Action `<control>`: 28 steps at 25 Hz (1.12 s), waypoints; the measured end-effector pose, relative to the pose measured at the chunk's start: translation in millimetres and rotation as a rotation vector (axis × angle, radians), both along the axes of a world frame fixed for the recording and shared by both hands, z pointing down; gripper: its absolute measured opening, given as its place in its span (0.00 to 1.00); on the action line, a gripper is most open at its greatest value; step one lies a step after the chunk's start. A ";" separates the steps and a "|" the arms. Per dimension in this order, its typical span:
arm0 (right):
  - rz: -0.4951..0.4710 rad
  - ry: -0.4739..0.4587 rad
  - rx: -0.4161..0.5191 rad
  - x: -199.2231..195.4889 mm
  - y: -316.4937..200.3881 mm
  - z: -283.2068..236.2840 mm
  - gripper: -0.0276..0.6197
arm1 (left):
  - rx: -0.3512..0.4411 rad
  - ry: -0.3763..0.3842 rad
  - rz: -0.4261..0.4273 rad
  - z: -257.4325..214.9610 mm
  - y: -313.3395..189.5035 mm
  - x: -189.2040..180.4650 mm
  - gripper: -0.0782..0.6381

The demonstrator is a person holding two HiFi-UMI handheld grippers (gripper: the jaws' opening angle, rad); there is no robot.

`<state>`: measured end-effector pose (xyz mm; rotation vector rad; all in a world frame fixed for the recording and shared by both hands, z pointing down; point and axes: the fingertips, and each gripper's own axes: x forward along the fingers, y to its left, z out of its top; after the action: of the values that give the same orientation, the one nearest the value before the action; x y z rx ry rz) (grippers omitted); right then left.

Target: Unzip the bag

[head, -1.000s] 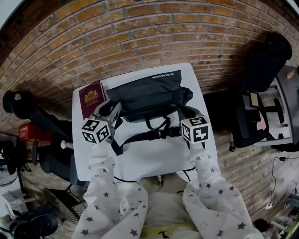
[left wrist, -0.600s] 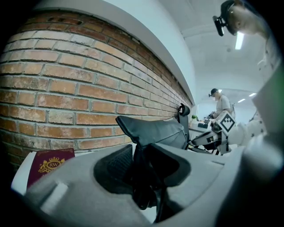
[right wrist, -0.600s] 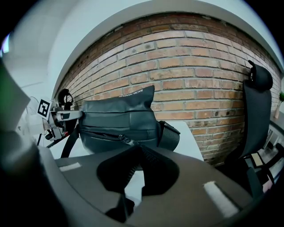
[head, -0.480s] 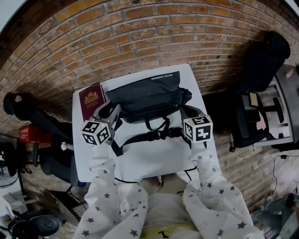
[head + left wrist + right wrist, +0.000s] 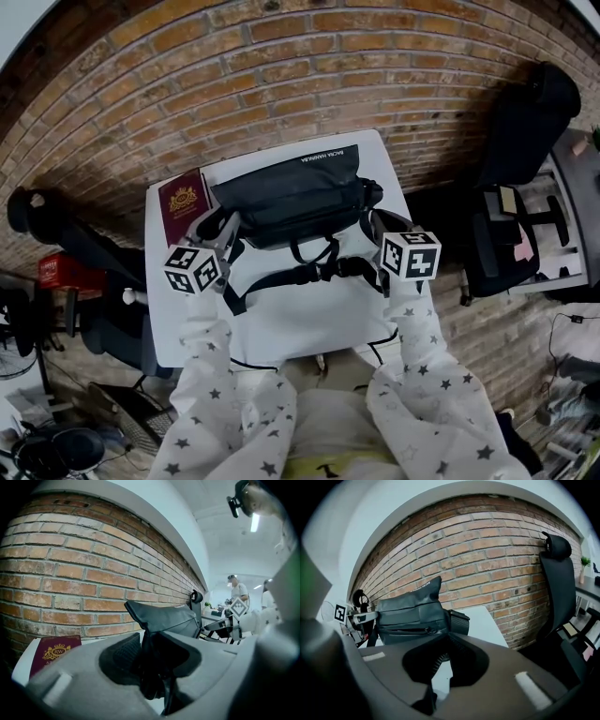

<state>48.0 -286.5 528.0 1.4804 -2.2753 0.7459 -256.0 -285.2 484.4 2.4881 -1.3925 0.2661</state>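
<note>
A black bag (image 5: 295, 192) lies across the far half of the white table (image 5: 300, 319), its buckled strap (image 5: 300, 272) trailing toward me. My left gripper (image 5: 221, 225) is at the bag's left end. In the left gripper view its jaws (image 5: 150, 641) are shut on a fold of the bag's black fabric (image 5: 161, 618). My right gripper (image 5: 375, 223) is just off the bag's right end. In the right gripper view it (image 5: 446, 639) is shut, with nothing visible between its tips. The bag (image 5: 415, 611) and its front zip line (image 5: 412, 631) lie beyond those tips.
A maroon passport (image 5: 183, 199) lies on the table left of the bag, against the brick wall (image 5: 281, 66). A black office chair (image 5: 534, 122) stands to the right of the table. A red box (image 5: 61, 267) and other gear sit on the floor at the left.
My right gripper has shifted a little to the right, away from the bag's end, and rolled slightly. The left gripper and the bag have stayed put.
</note>
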 end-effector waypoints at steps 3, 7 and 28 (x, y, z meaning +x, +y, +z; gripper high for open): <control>0.002 0.008 0.003 1.9 -0.9 -2.1 0.07 | 0.000 0.004 -0.007 -1.0 -0.1 -1.1 0.28; 0.025 0.002 0.000 8.5 -3.9 -0.4 0.07 | -0.003 0.000 -0.007 0.3 -0.9 -1.9 0.28; -0.109 -0.055 0.122 11.5 9.6 -15.4 0.26 | 0.066 0.008 -0.180 -14.3 17.5 -11.8 0.29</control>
<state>59.5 -276.8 512.6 1.3890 -2.4606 0.6344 -267.8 -267.7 470.1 2.3909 -1.6338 0.1748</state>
